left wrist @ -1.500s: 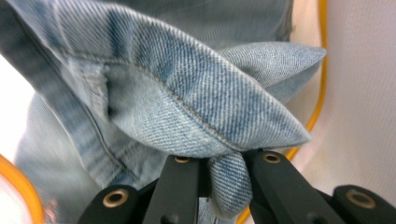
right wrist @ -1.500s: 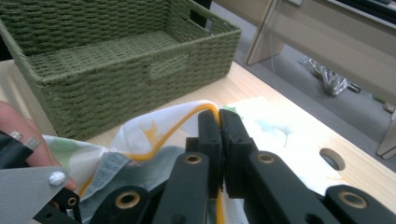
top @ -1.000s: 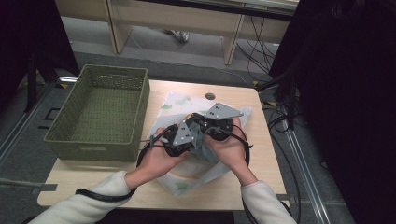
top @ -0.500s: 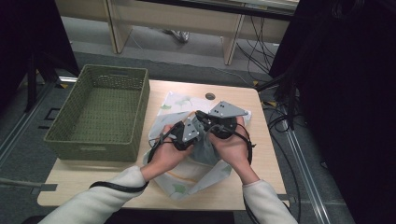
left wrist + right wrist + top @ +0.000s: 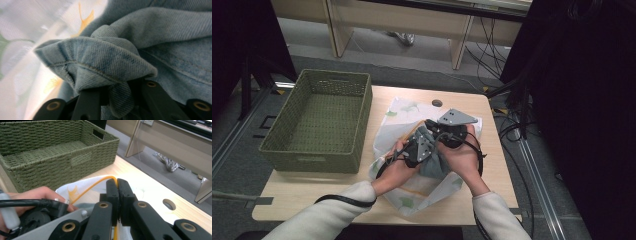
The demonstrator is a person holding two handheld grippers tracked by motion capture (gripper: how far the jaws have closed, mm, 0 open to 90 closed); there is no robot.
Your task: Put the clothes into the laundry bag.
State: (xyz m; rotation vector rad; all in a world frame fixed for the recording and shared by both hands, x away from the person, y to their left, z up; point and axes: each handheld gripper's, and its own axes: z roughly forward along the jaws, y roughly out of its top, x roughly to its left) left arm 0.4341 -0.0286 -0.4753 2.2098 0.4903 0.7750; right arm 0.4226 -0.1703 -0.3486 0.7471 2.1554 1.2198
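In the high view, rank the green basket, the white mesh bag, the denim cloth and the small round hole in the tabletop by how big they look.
1. green basket
2. white mesh bag, partly hidden by hands and grippers
3. denim cloth, mostly covered, so its true extent is unsure
4. round hole

A green woven basket point(image 5: 319, 122) stands on the left part of the wooden desk point(image 5: 492, 165), with cut handle holes in its walls. Near the far edge of the desk there is a round cable hole point(image 5: 437, 103). Behind the desk, black cables point(image 5: 492, 35) hang beside a light wooden bench point(image 5: 412, 17).
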